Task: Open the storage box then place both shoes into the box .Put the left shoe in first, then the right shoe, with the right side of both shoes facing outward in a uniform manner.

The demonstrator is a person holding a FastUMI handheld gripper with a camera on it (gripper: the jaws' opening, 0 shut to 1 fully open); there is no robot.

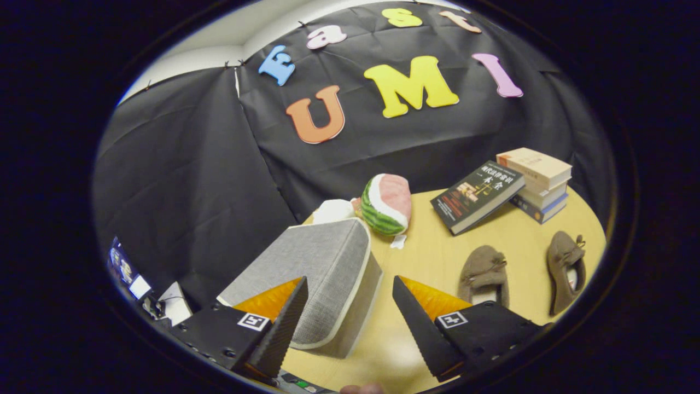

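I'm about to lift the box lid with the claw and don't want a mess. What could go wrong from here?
1. The open claw straddles the box lid's near corner; a corner grip may slip or drag the box.
2. The lid may swing back into the watermelon toy just behind it.
3. Both shoes look alike, so the wrong one could go first.

watermelon plush point(387, 204), leaning book point(477, 196), book stack point(538, 183), wooden table point(437, 257)

Storage box point(322, 273) blocks jaws' left side, bare tabletop point(421, 257) btwn box & shoes point(484, 273)
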